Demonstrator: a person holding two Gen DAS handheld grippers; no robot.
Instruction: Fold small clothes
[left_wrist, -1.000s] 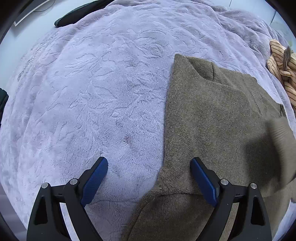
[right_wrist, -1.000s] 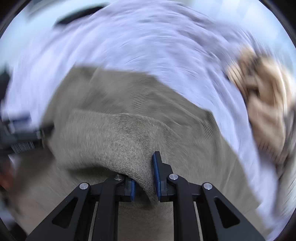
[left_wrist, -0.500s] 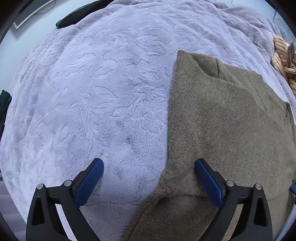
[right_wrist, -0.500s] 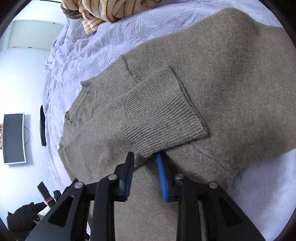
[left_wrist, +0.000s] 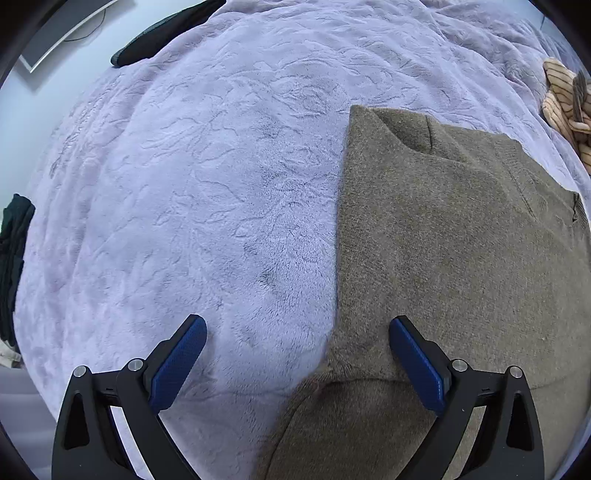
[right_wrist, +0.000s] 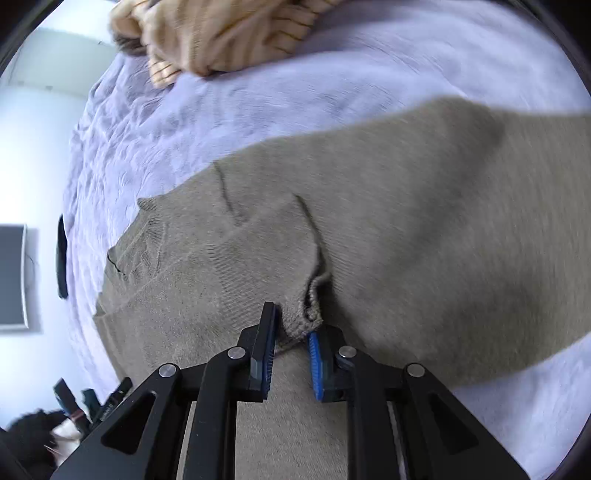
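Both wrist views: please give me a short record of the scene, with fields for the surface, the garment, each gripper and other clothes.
surface: lilac plush blanket
garment: brown knit sweater, lying flat on the blanket
left gripper: left gripper open wide, above the sweater's side edge, holding nothing
right gripper: right gripper, jaws just closing, pinching the sweater's ribbed cuff
other clothes: striped orange garment, bunched at the blanket's far side; dark garment at the far edge
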